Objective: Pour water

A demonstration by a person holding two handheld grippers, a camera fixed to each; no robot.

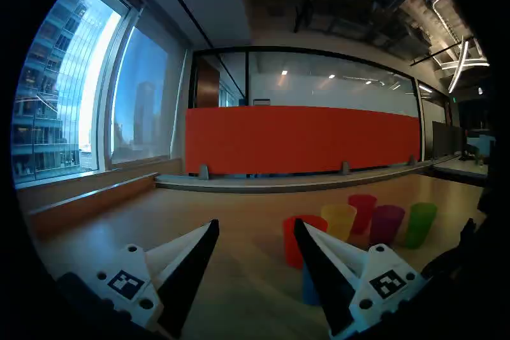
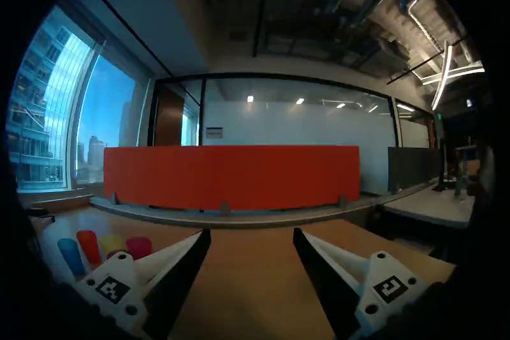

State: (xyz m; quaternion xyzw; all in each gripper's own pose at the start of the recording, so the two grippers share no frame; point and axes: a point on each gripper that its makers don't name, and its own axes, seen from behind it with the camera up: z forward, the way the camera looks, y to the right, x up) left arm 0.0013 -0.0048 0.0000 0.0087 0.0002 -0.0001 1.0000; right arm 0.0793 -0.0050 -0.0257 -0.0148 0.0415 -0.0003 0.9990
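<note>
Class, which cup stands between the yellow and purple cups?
The far red cup, set slightly behind the yellow cup and purple cup, in the left gripper view.

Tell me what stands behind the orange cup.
A yellow cup stands right behind the orange cup, a red cup farther back. A finger of the left gripper covers the orange cup's right side, so any contact is hidden.

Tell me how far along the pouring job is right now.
Done: nothing visible; the cups stand upright on the table, contents hidden. In hand: nothing; the left gripper is open, facing the orange cup, and the right gripper is open above bare table. Remaining: grasp a cup, tilt it over another, set it back.
</note>
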